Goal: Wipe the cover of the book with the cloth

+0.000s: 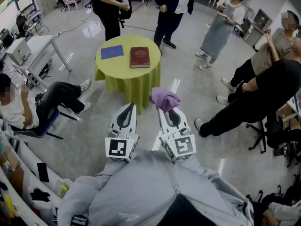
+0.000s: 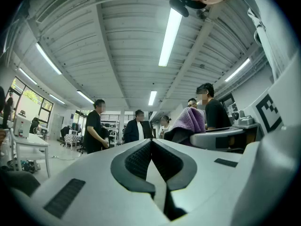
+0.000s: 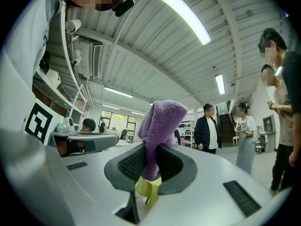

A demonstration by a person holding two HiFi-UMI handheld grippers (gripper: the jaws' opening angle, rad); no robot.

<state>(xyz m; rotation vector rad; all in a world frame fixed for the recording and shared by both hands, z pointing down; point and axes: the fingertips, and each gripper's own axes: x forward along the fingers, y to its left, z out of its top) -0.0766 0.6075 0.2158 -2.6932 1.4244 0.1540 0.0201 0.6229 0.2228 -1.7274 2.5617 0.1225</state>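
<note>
A dark red book (image 1: 139, 57) lies flat on a small round table with a yellow-green cloth (image 1: 128, 74), well ahead of both grippers. My right gripper (image 1: 163, 108) is shut on a purple cloth (image 1: 164, 99), which bunches up above the jaws; in the right gripper view the purple cloth (image 3: 159, 133) stands pinched between the dark pads. My left gripper (image 1: 130, 105) is held beside it, shut with nothing between its jaws, as the left gripper view (image 2: 151, 147) shows. Both point up and away from the table.
A blue folder (image 1: 112, 52) lies on the table left of the book. Several people stand beyond the table and at the right; one sits on a chair (image 1: 33, 121) at the left. A white desk (image 1: 28, 48) is at far left.
</note>
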